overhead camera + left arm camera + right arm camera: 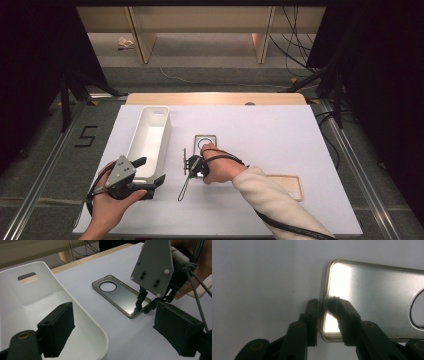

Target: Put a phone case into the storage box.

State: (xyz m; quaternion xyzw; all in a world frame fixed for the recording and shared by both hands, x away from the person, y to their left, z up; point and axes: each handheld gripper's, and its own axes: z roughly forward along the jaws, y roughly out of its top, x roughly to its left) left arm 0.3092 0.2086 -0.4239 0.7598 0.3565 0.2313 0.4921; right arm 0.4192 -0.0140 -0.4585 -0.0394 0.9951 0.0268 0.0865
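A clear phone case (205, 140) with a round camera hole lies flat on the white table top (260, 140). My right gripper (199, 159) points down at the case's near short end. In the right gripper view its jaws (324, 305) straddle the case (374, 297) rim, one outside and one inside, with a slim gap still showing. The left gripper view shows the same stance on the case (117, 293), with the right gripper (143, 306) under its grey plate. My left gripper (151, 170) stands open at the near end of a white bin (165, 135), empty.
The bin's (82, 322) wall runs between the left gripper's (113, 320) wide jaws, untouched. A thin black cord-like thing (183, 187) lies by the right hand. A flat beige-rimmed case (292, 187) rests at the near right. Bare wood shows along the table's far edge (215, 98).
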